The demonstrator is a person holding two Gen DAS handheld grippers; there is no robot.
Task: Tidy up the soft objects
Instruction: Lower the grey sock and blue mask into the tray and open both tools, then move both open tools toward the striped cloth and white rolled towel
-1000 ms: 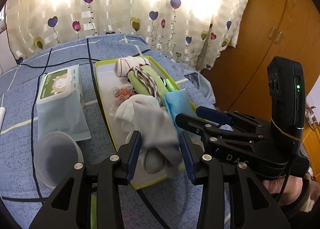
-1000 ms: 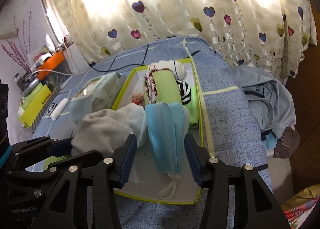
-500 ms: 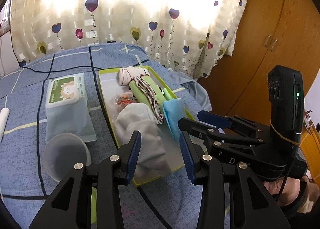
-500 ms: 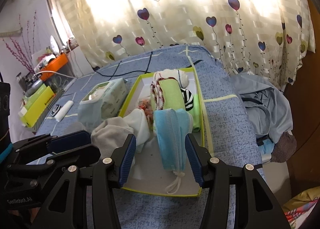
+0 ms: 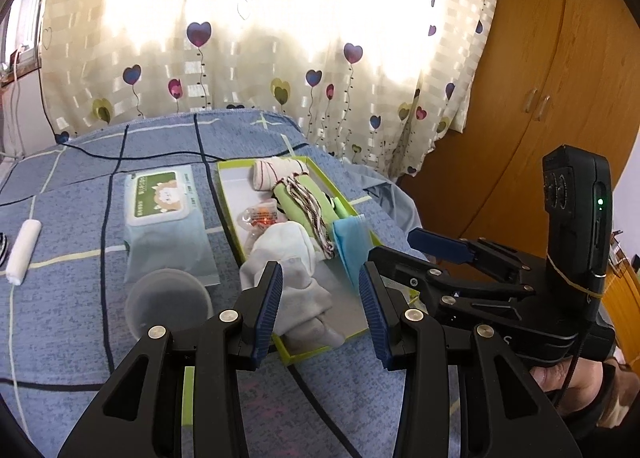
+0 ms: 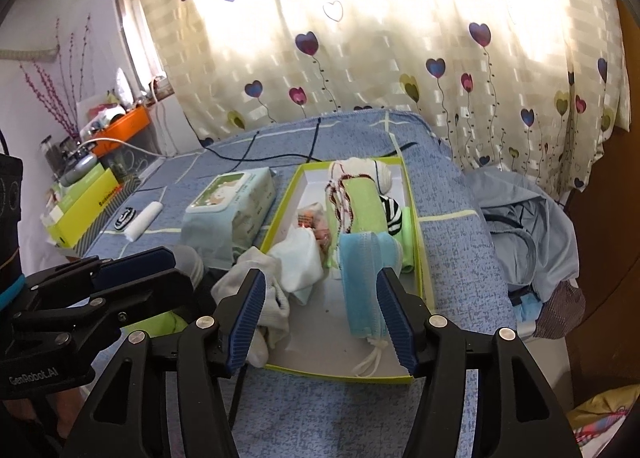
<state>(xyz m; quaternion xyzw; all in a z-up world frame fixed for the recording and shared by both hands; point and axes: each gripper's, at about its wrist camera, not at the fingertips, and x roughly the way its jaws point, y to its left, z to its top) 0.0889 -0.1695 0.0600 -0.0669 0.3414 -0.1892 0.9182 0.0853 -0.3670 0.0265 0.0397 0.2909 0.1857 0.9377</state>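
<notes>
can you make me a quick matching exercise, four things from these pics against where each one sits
Things:
1. blue pleated face mask
2. wet wipes pack with green lid
3. small white cloth roll
4. clear plastic cup

Places:
A. on the blanket, far left
B. inside the green-rimmed box
C. just left of the box
D. in front of the wipes pack

Pairs: 1-B, 2-C, 3-A, 4-D
</notes>
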